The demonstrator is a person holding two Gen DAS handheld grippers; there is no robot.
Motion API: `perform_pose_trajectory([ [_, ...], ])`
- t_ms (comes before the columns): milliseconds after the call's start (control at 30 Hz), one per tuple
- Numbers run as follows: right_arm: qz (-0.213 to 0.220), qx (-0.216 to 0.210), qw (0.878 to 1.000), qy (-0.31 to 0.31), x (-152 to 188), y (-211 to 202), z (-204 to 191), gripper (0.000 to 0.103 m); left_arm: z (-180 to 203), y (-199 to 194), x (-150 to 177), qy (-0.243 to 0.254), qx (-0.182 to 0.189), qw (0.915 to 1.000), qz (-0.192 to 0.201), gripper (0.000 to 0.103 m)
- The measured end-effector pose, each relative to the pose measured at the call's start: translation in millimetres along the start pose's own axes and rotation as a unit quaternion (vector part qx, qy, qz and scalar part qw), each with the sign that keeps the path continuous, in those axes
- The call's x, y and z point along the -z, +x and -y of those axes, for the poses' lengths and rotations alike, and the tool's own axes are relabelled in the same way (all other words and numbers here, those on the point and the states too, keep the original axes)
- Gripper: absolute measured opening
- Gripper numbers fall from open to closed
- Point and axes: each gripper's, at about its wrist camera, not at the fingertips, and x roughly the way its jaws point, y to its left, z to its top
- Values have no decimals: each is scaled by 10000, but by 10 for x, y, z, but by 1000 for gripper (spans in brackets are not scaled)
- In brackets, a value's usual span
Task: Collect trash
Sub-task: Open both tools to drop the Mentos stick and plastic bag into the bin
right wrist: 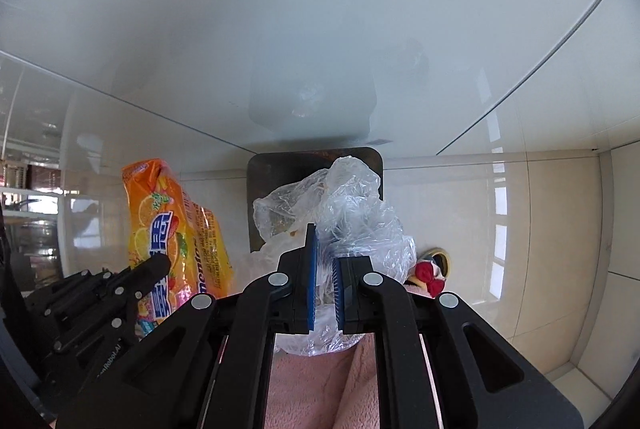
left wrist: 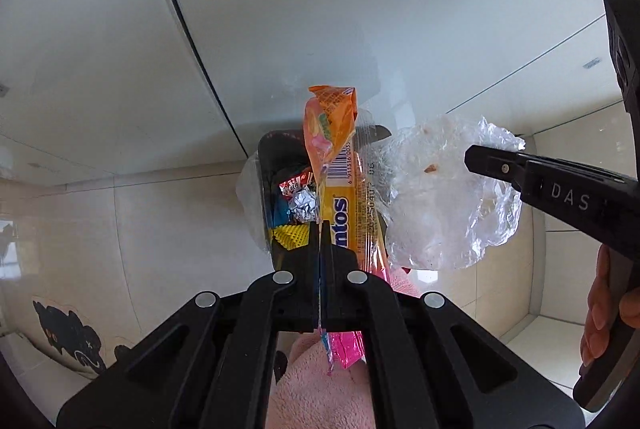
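My left gripper [left wrist: 324, 229] is shut on an orange and yellow Mentos wrapper [left wrist: 340, 165], which sticks out past its tips over a black bin [left wrist: 266, 157] on the floor. Inside the bin lie a crumpled foil wrapper [left wrist: 303, 205] and other coloured scraps. My right gripper [right wrist: 325, 249] pinches a crumpled clear plastic bag [right wrist: 356, 205] between its blue pads [right wrist: 311, 269], straight above the bin [right wrist: 272, 169]. From the left wrist, the right gripper [left wrist: 476, 157] and its bag [left wrist: 440, 197] hang beside the wrapper. The right wrist sees the left gripper [right wrist: 158, 263] and wrapper [right wrist: 168, 221] at left.
A white glossy cabinet front [left wrist: 360, 9] stands behind the bin, on a beige tiled floor [right wrist: 500, 229]. Pink fluffy fabric [right wrist: 312, 389] fills the bottom of both views. A red bow slipper [right wrist: 430, 271] lies right of the bin. A hand [left wrist: 604, 309] holds the right gripper's handle.
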Motion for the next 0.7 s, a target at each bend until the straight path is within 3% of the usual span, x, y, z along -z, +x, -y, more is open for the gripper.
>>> perform_pose_trajectory([
  [233, -229, 35, 9997, 113, -122, 326, -1, 10, -23, 236, -64, -33, 34, 9998, -177, 0],
  [433, -523, -54, 9983, 252, -170, 469, 46, 14, -16, 246, -126, -64, 90, 9998, -192, 30],
  [467, -535, -46, 9982, 264, -144, 466, 57, 29, -10, 232, -130, -61, 80, 9998, -189, 32],
  [500, -505, -32, 9983, 284, -152, 465, 63, 53, -13, 220, -135, -53, 62, 9998, -188, 33],
  [533, -440, -46, 9985, 307, -181, 448, 60, 61, -2, 197, -143, -48, 49, 9998, -185, 37],
  [633, -360, 10, 9990, 262, -217, 388, 31, 63, -3, 111, -154, -67, 13, 9999, -140, 52],
  [700, -316, 81, 9993, 206, -244, 332, 24, 71, 1, 24, -150, -67, -16, 9999, -73, 62],
])
